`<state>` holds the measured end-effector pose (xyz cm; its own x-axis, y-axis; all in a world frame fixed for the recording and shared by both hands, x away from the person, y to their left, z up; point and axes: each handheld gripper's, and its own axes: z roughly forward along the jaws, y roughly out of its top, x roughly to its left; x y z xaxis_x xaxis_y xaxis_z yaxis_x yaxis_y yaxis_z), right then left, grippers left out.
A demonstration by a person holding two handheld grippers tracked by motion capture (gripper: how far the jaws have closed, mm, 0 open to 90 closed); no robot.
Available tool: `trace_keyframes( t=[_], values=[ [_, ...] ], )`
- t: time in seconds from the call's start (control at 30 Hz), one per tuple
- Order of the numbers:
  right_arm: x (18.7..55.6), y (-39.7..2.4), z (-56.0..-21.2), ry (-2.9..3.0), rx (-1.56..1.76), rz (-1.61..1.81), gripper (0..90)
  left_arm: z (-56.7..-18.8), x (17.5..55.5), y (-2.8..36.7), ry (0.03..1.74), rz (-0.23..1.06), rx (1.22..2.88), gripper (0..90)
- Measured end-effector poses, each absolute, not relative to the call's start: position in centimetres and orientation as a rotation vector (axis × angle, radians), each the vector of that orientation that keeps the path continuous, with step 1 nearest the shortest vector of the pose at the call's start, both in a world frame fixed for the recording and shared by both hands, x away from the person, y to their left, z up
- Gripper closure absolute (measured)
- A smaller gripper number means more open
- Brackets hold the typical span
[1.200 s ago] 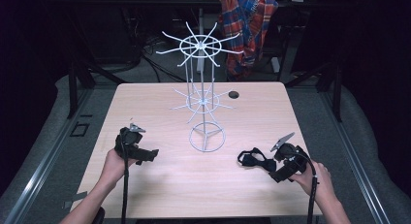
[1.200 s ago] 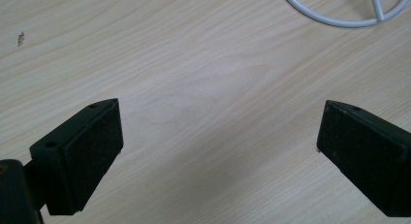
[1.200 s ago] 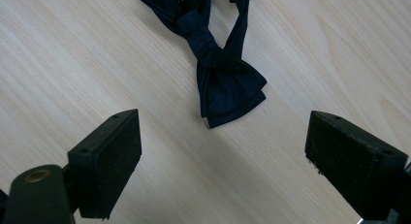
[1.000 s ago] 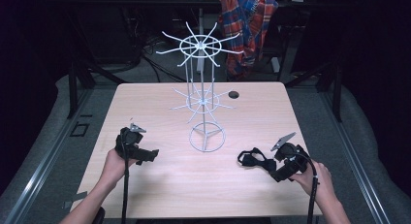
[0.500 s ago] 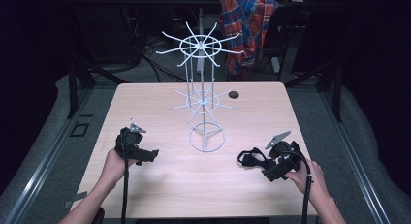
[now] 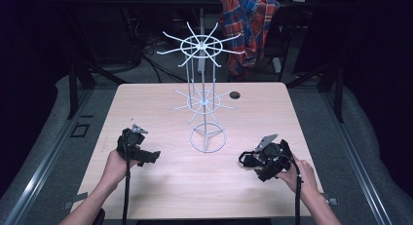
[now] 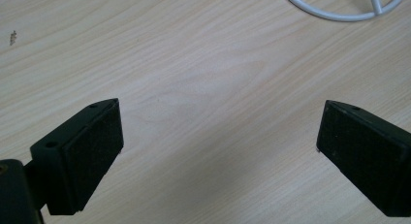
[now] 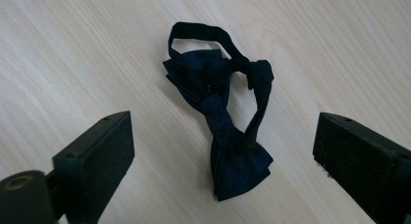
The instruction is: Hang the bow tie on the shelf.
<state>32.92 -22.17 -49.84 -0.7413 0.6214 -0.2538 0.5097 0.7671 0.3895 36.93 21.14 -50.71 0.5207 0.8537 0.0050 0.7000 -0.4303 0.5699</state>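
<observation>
The right gripper (image 8: 220, 136) is hanging right over a dark bow tie (image 8: 218, 117), jaws spread wide with the tie lying between them on the wood, untouched. In the high view that right gripper (image 6: 251, 159) is sitting off to the right of the white wire rack (image 6: 204, 105), close to the rack's ring base, and the tie (image 6: 245, 159) is just a dark smudge at its tip.

The left gripper (image 7: 218, 136) is spread wide too, nothing but bare tabletop between the pads, with a curve of the rack's base ring (image 7: 339, 10) peeking in at the top. From above, the left gripper (image 6: 146, 156) is resting on the other side of the rack, about level with its partner.

So, by my reading, this is early going: the tie is not yet picked up, and every hook on the rack's two tiers is bare. If the tie is headed for one of those hooks, the grab, the lift and the hanging are all to come.

The table (image 6: 160, 186) is pale wood-grain with a small dark hole (image 6: 235, 95) behind the rack. Beyond it the room is dim: dark floor, cables, black frames, and a plaid shirt (image 6: 248, 20) draped behind the rack's top tier.
</observation>
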Motion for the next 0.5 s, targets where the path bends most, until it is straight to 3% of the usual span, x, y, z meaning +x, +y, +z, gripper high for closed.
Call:
trace_keyframes(
  t=[0.33, 0.5],
  values=[
    [33.6, -21.5, -50.8, 2.62, 0.872, 0.397, 14.3, -50.9, 37.1, 21.1, 1.274, 0.36, 2.265, 3.3],
    [34.2, -21.4, -51.9, 2.679, 0.886, 0.378, 7.5, -50.9, 37.1, 21.1, 1.276, 0.36, 2.265, 3.3]
  ],
)
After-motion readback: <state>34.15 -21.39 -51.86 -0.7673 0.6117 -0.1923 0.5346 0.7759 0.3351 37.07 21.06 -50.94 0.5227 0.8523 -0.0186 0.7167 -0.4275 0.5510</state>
